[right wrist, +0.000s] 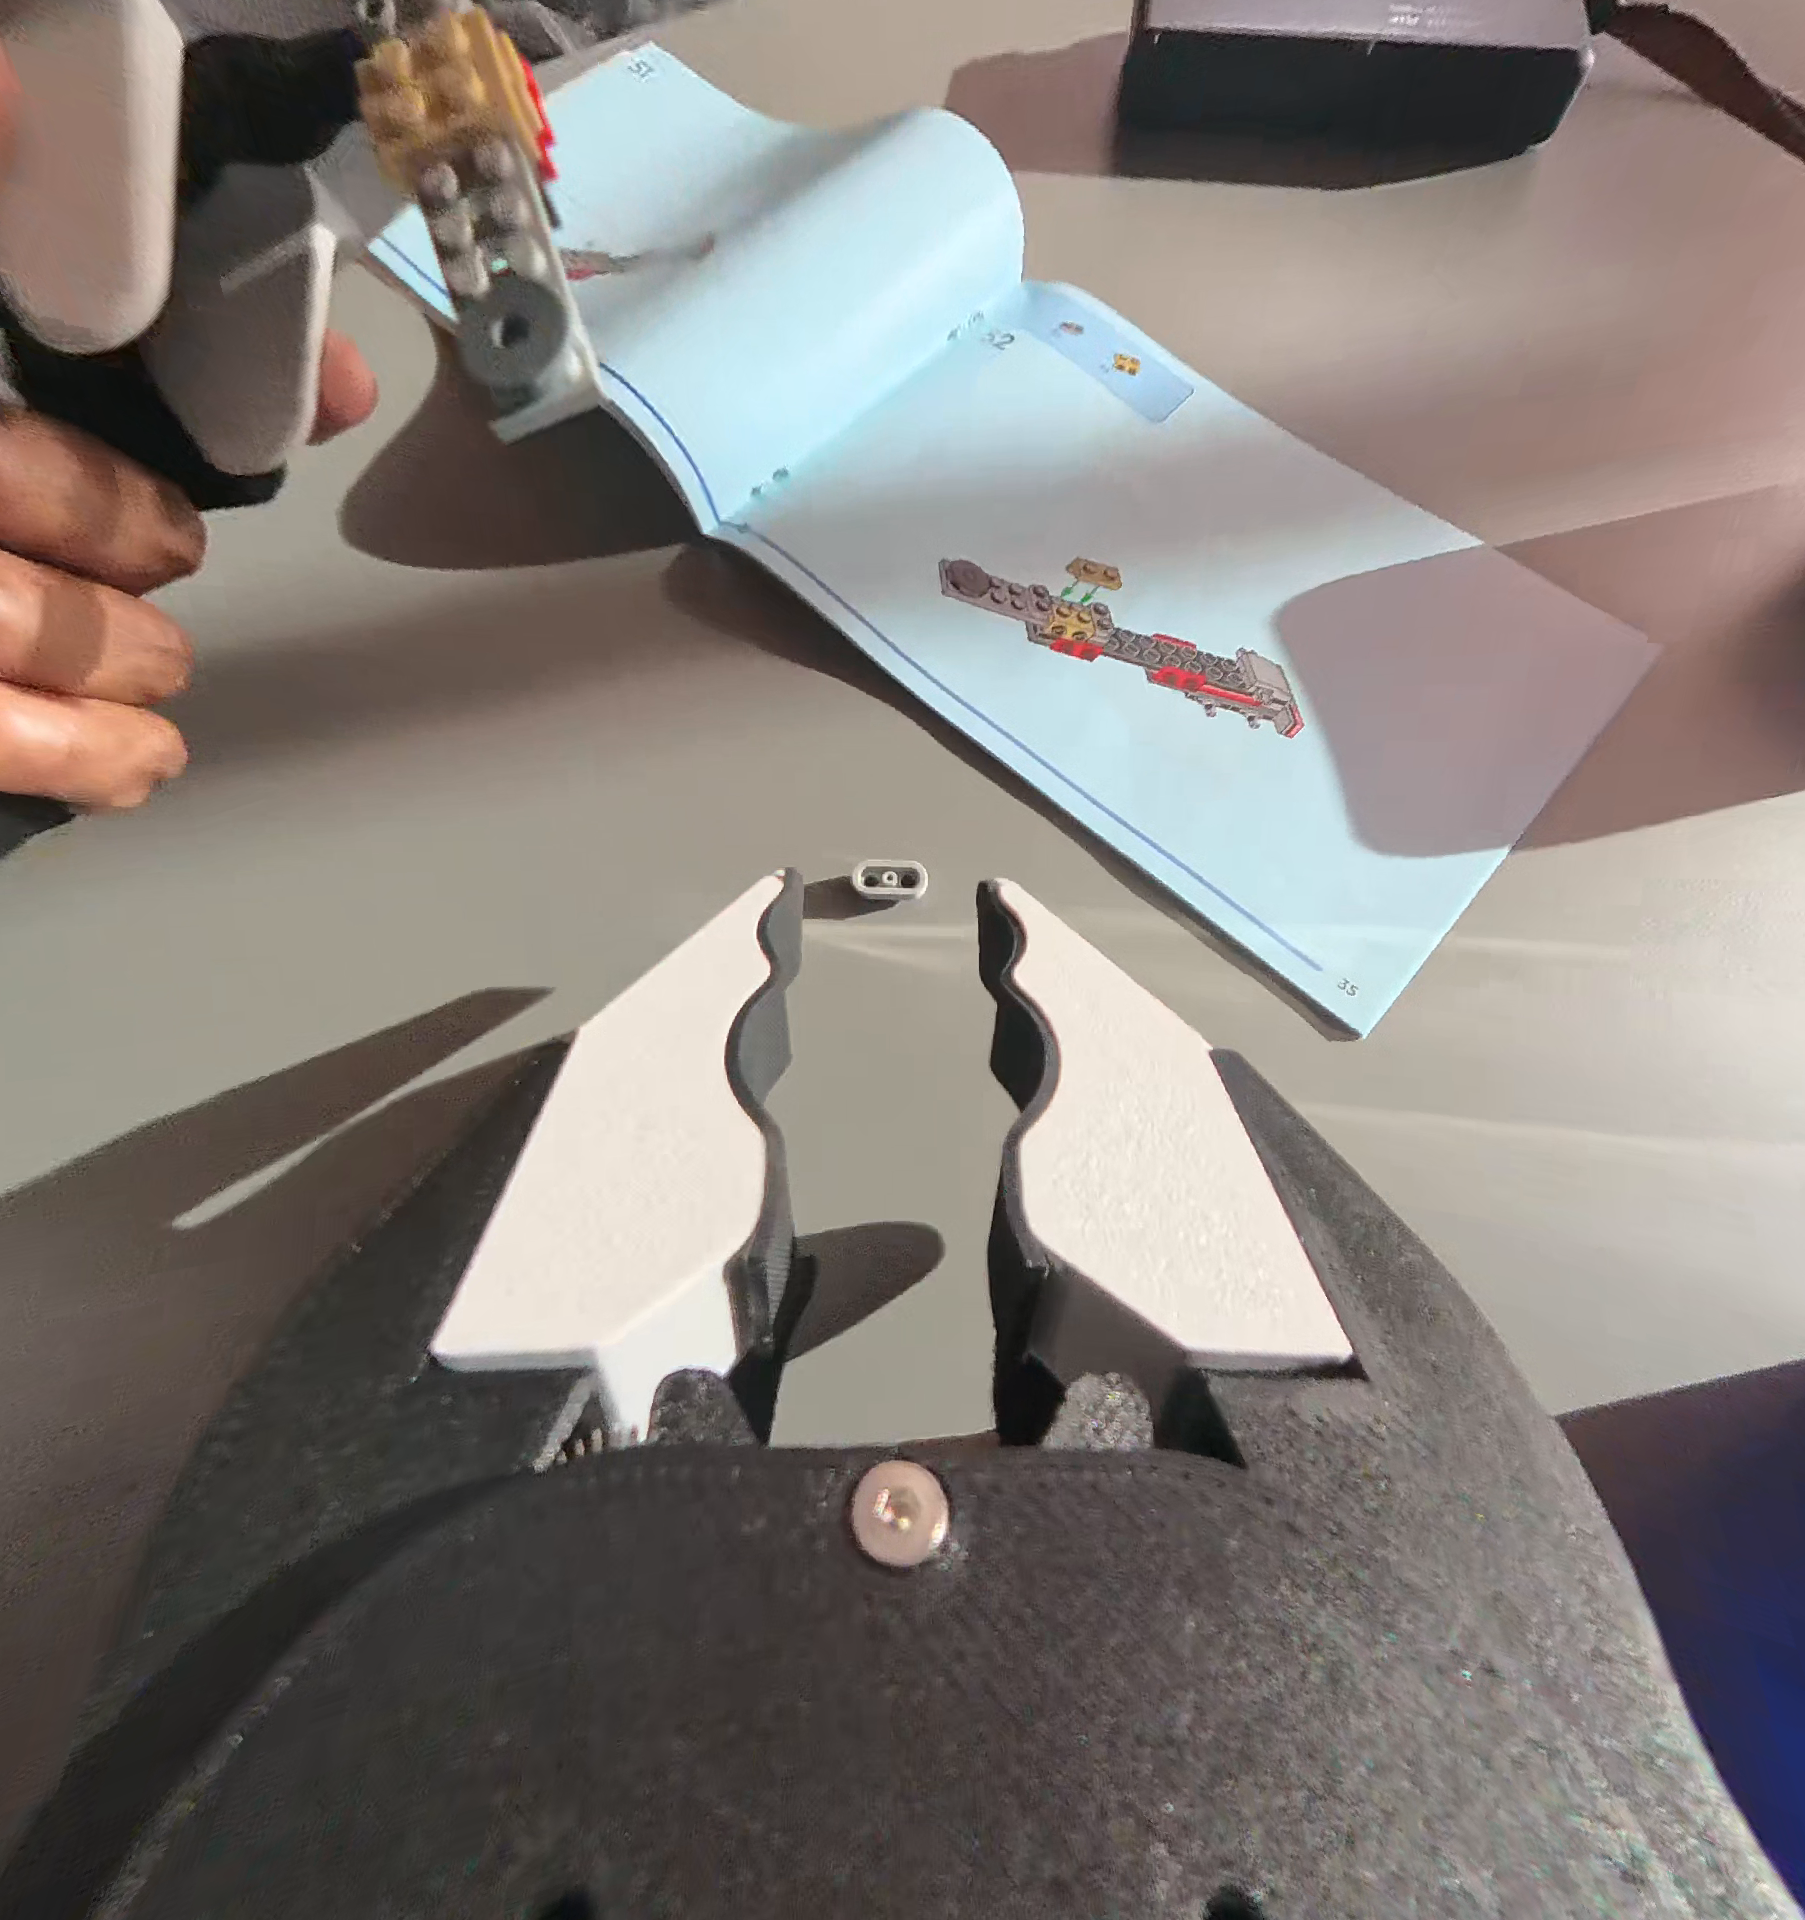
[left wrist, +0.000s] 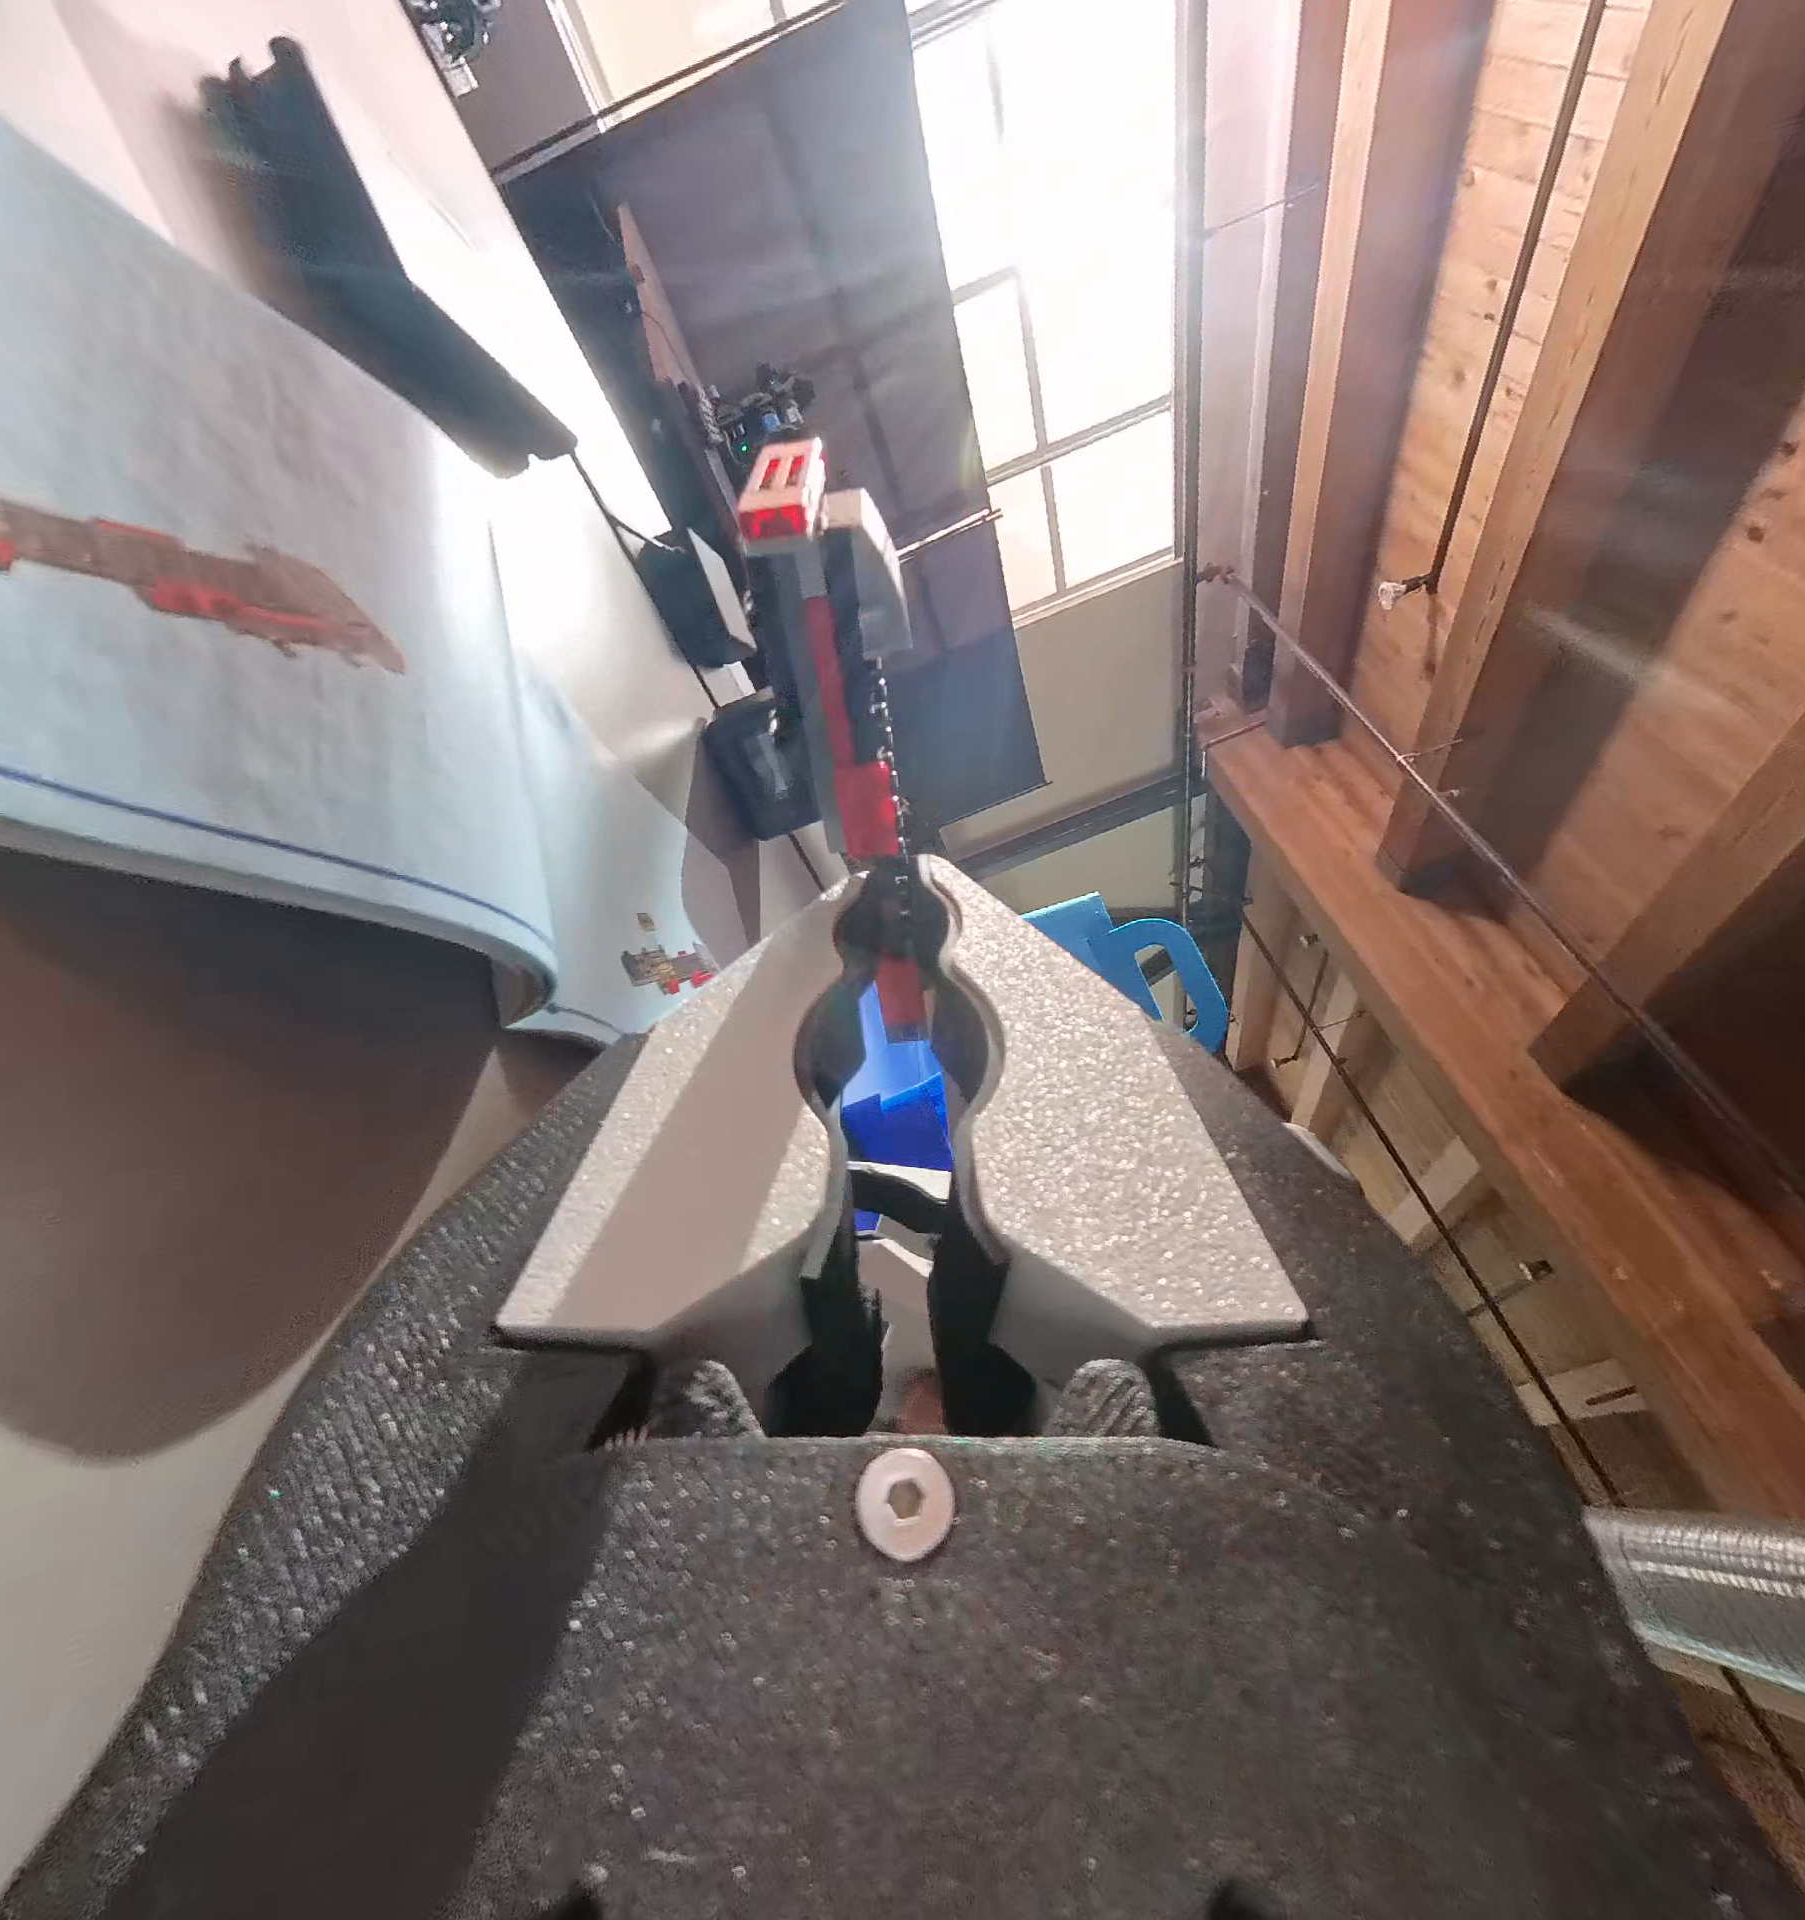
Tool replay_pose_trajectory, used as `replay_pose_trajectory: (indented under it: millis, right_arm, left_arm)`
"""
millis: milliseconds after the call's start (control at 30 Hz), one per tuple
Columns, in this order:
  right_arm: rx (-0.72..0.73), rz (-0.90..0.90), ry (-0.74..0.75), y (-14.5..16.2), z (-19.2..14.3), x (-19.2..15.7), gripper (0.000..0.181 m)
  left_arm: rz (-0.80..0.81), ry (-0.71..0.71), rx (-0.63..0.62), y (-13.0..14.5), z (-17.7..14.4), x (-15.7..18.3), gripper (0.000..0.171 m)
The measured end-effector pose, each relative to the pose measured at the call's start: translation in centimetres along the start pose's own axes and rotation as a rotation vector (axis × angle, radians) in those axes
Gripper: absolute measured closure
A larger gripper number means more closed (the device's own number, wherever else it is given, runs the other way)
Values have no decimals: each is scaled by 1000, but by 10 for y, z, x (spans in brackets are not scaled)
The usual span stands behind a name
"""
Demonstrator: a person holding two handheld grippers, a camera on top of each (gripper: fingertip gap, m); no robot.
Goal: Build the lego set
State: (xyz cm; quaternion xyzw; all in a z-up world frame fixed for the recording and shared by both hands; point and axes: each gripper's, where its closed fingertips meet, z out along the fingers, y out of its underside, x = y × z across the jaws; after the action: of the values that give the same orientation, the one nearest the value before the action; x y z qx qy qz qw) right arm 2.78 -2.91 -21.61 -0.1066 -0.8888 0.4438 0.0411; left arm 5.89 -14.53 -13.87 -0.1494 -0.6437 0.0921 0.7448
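My left gripper (left wrist: 896, 894) is shut on a long grey and red lego assembly (left wrist: 830, 665) and holds it in the air, pointing away from the camera. The same assembly (right wrist: 493, 218), with tan and grey studded plates, shows at the top left of the right wrist view, held by the left gripper (right wrist: 285, 239) above the table. My right gripper (right wrist: 890, 891) is open and empty, low over the grey table (right wrist: 462, 831). A small light grey lego piece (right wrist: 889, 878) lies on the table just beyond and between its fingertips.
An open light blue instruction booklet (right wrist: 1033, 499) lies on the table beyond the small piece; it also shows in the left wrist view (left wrist: 202, 499). A person's hand (right wrist: 56, 623) holds the left gripper. A dark box (right wrist: 1355, 83) stands at the back. Blue plastic parts (left wrist: 903, 1112) show behind the left gripper's fingers. One gripper's finger ends stand about 15 centimetres off the other's.
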Motion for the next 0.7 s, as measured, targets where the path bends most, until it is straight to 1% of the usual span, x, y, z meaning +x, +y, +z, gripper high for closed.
replay_pose_trajectory:
  millis: [67,100,133,300,400,600,667,700]
  right_arm:
    - [-19,-11,9,2,2,0,146]
    - [-26,-11,12,2,4,1,146]
    - [-33,-10,14,2,5,2,146]
    - [-90,-48,21,7,13,-1,147]
    - [-99,-65,40,8,15,0,148]
    - [-108,-90,56,8,16,-1,156]
    - [-108,-107,50,8,17,-3,163]
    - [-109,-109,52,8,17,-3,163]
  left_arm:
    - [-49,-17,-6,3,-2,-15,165]
    - [-97,-26,-7,4,-3,-22,165]
    - [-129,-4,-2,2,-4,-21,166]
    - [-141,17,-30,5,-3,-20,166]
    - [-172,30,-32,4,-4,-21,166]
    - [-180,35,-47,6,-4,-21,166]
    - [-187,35,-50,6,-4,-21,166]
    - [-187,33,-54,7,-4,-21,166]
